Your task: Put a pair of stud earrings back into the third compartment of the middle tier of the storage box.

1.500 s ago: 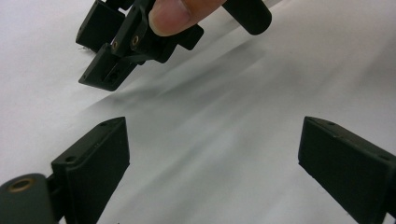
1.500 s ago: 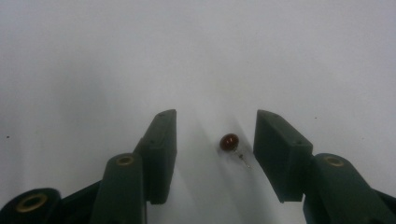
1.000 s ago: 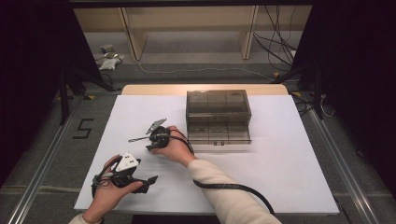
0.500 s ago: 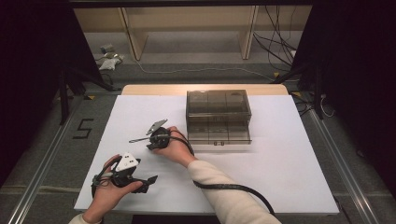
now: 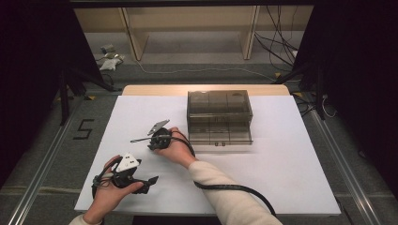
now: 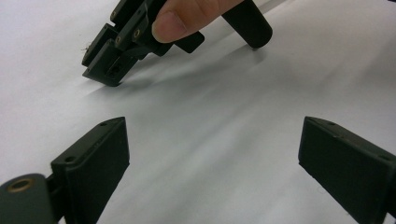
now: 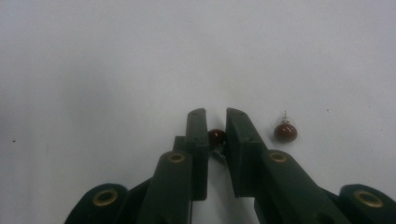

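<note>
In the right gripper view, my right gripper [image 7: 215, 114] points down at the white sheet. Its jaws have just been closing, and a small dark red bead earring [image 7: 216, 136] now fills the narrow gap between the pads. A second, matching red earring [image 7: 285, 131] lies loose on the sheet just right of the jaws. From above, the right gripper [image 5: 133, 139] sits left of the box, tips pointing left. My left gripper [image 5: 151, 179] rests near the front left; in its own view the left gripper [image 6: 212, 135] is wide open with nothing between its jaws.
A smoky translucent drawer box [image 5: 219, 117] stands at the middle back of the white sheet [image 5: 281, 164]. The right gripper's cable [image 5: 234, 188] trails across the front. Dark stands and floor cables flank the table.
</note>
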`<act>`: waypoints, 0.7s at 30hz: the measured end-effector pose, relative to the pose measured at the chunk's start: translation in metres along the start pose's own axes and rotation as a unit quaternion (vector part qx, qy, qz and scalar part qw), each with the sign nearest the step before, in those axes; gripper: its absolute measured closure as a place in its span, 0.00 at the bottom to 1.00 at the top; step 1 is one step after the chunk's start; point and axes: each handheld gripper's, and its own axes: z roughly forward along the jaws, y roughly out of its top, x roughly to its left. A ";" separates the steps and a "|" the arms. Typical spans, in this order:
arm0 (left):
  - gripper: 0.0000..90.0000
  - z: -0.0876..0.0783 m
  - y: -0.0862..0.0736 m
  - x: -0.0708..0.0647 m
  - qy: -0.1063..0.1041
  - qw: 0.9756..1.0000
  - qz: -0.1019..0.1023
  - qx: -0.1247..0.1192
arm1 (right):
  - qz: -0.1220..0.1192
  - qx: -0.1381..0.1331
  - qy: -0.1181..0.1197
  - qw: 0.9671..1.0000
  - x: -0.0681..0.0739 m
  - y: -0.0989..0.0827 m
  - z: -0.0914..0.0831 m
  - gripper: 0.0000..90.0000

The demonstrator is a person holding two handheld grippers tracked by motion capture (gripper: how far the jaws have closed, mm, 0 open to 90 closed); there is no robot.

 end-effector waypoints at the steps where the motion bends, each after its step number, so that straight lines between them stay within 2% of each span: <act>1: 0.10 0.000 0.000 0.000 0.000 1.000 0.000 0.000 | -0.001 0.000 0.000 1.000 0.000 0.000 0.000 0.89; 5: 0.10 0.000 0.000 0.000 0.000 1.000 0.000 0.000 | 0.004 -0.005 -0.004 1.000 0.002 -0.001 0.000 0.90; 6: 0.10 0.000 0.000 0.000 0.000 1.000 0.000 0.000 | -0.002 -0.005 -0.005 1.000 0.001 -0.002 0.000 0.90; 12: 0.10 0.000 0.000 0.000 0.000 1.000 -0.001 0.000 | -0.001 -0.019 -0.006 1.000 0.002 -0.004 -0.004 0.90; 21: 0.10 0.000 0.000 0.001 0.002 1.000 0.001 -0.001 | -0.003 -0.066 -0.020 0.998 -0.001 -0.012 -0.019 0.90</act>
